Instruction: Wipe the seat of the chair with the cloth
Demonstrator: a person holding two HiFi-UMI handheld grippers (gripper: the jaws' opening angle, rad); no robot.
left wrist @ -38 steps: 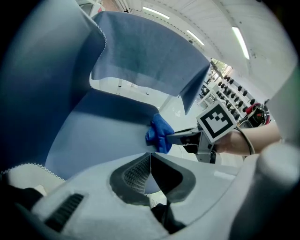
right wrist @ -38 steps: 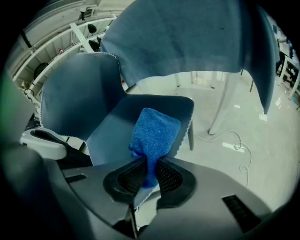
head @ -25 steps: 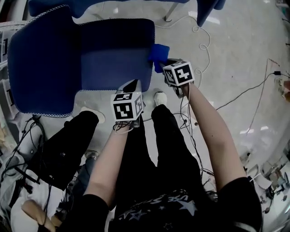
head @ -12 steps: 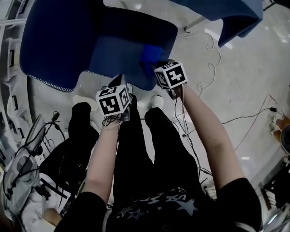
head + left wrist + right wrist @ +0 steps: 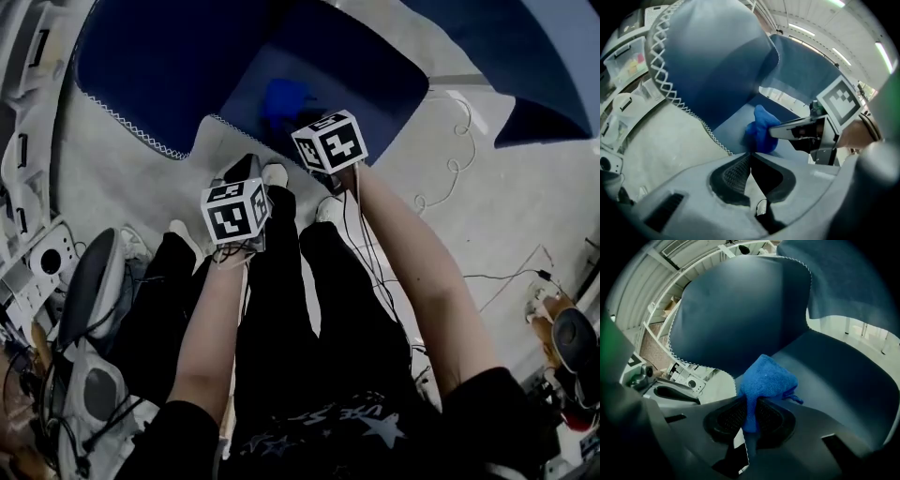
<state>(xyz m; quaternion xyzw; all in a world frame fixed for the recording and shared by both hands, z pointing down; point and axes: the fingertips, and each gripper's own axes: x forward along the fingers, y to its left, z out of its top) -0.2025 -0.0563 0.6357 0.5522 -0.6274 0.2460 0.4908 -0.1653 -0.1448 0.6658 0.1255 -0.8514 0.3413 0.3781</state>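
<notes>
A bright blue terry cloth (image 5: 766, 380), bunched into a soft wad, rests on the near part of a dark blue chair seat (image 5: 843, 366). Its lower fold is pinched between the closed jaws of the right gripper (image 5: 749, 416). The left gripper (image 5: 750, 161) hangs near the seat's edge, jaws pressed together with nothing between them. The chair's backrest (image 5: 736, 310) (edged in white zigzag stitching) rises behind the cloth. In the head view the right gripper itself covers part of the cloth, and a second blue chair (image 5: 511, 47) is cut off at top right. Loose cables (image 5: 450, 183) trail over the pale floor (image 5: 525, 216). Storage bins (image 5: 626, 61) on shelving at the left edge of the left gripper view are too blurred to make out.
</notes>
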